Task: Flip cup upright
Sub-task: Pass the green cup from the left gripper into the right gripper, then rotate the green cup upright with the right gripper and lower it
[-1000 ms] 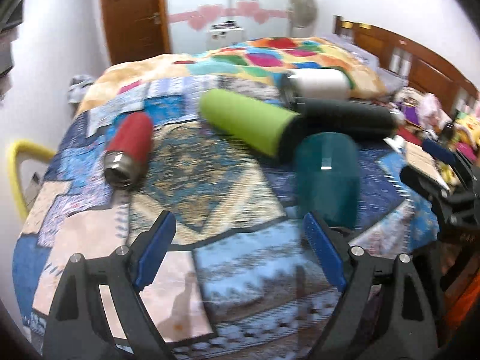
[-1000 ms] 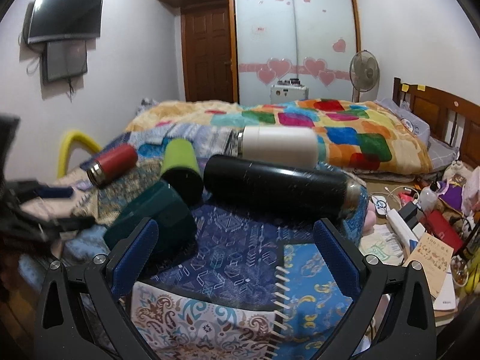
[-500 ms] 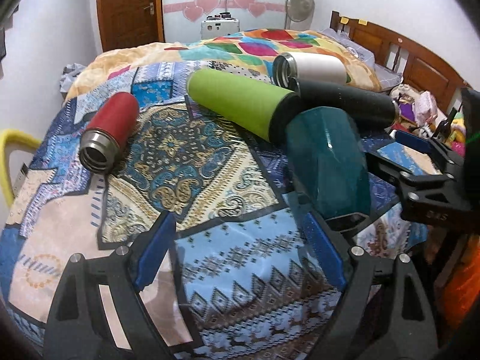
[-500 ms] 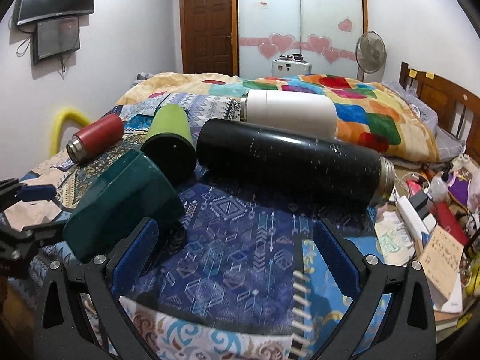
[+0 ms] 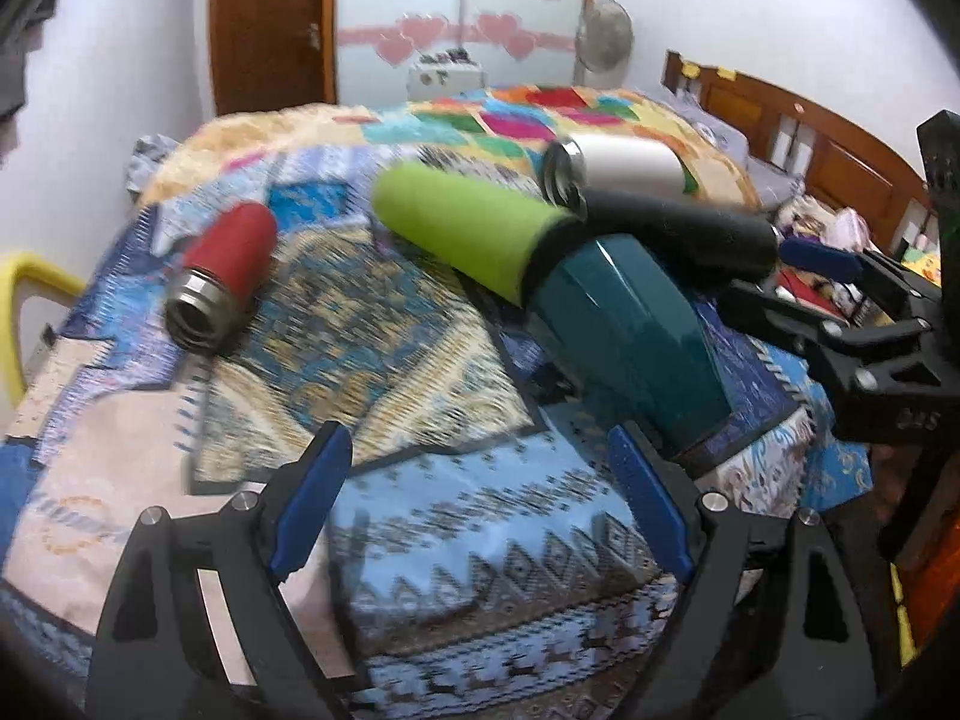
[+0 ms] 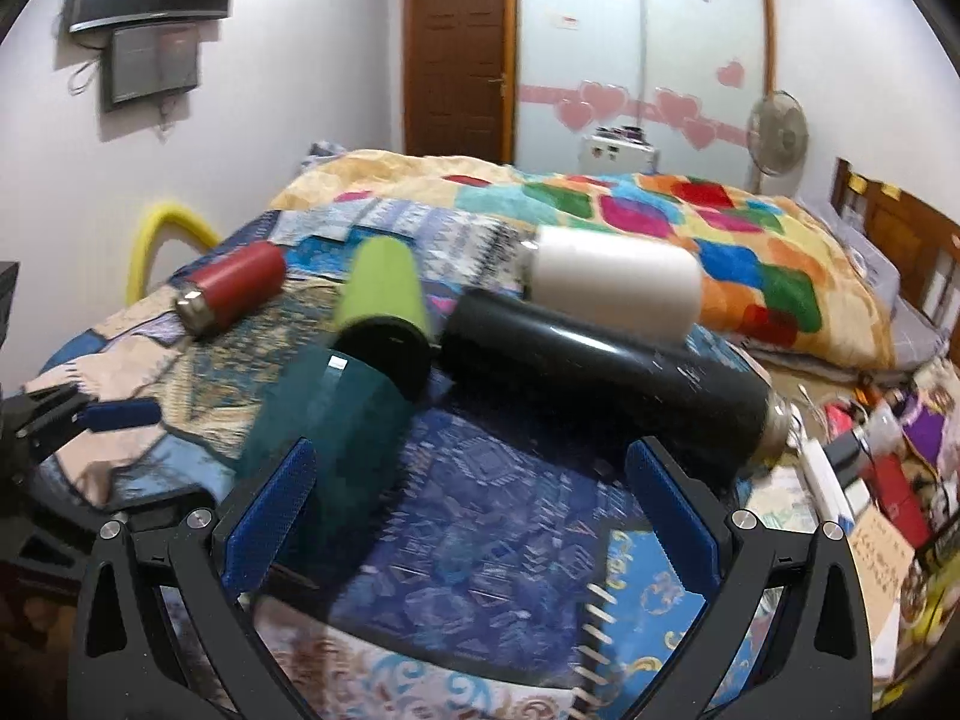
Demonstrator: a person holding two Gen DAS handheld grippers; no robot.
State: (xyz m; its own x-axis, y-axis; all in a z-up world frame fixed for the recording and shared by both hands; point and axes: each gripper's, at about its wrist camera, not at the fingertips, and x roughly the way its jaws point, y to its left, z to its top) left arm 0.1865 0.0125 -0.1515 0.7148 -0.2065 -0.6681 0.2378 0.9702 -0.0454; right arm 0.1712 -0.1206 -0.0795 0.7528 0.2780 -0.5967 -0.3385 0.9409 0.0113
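A dark teal cup (image 5: 630, 330) lies on its side on the patterned bedspread, its wide end toward the bed's near edge; it also shows in the right wrist view (image 6: 336, 420). My left gripper (image 5: 480, 504) is open and empty, its right finger just below the cup's wide end. My right gripper (image 6: 474, 516) is open and empty, its left finger (image 6: 270, 516) close against the cup's side. The cup's opening is hidden.
Four flasks lie on the bed behind the cup: red (image 5: 225, 276), lime green (image 5: 468, 228), black (image 6: 606, 378) and white (image 6: 618, 276). A cluttered side table (image 6: 870, 480) stands to the right. A yellow chair (image 6: 162, 228) is at the left.
Both grippers have moved closer to the teal cup and tilted; the cup now sits against the inner side of the right gripper's left finger. The flasks have not moved.
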